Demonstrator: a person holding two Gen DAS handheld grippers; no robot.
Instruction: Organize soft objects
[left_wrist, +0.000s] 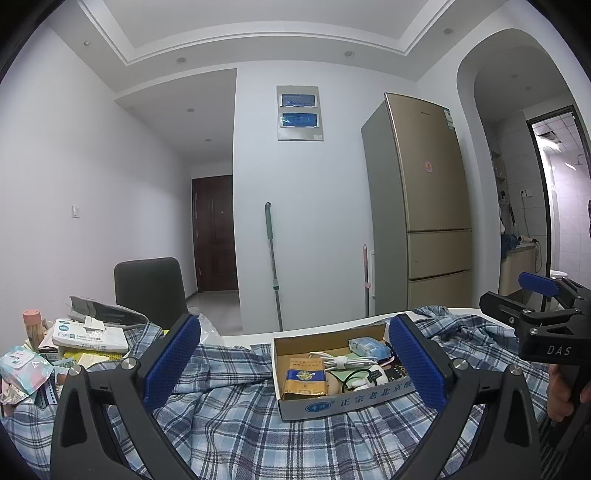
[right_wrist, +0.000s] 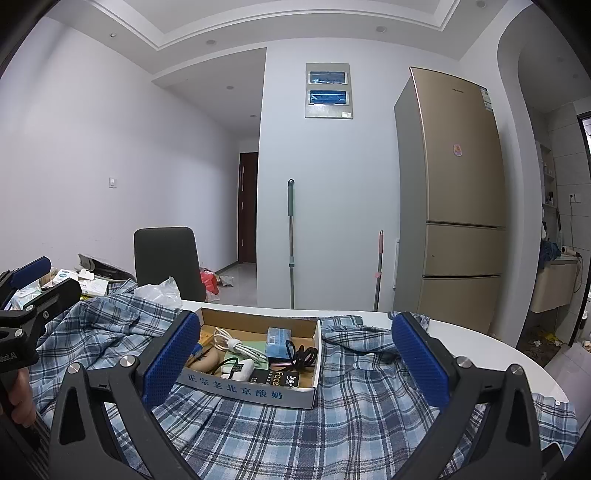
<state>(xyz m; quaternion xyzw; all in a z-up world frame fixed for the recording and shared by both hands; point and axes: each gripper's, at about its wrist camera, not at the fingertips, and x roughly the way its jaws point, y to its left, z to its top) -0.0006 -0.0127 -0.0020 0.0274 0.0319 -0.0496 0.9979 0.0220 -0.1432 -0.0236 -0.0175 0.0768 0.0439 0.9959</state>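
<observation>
Two sets of tongs hover low over the desk, both spread wide and pinching nothing: the left tongs with blue ribbed pads, and the right tongs just the same. Beneath them lies the rumpled blue-and-white plaid cotton shirt, draped across most of the white oval desk and bunched in folds at the far edge. Sitting right on top of the shirt, between the open fingers in both views, is a shallow cardboard tray box with blue printed characters, holding a coiled white charging cable, a black cord, a small light-blue tissue pack and a gold-and-blue cigarette pack. Off to the left, past the shirt, there's a clutter pile with a white tissue box and a pastel wet-wipe pack. A hand grips the right tool's handle at the left camera's edge. Behind the desk stands a dark grey chair back, then a green-handled mop leaning on the white wall, and a tall gold refrigerator at the right.
</observation>
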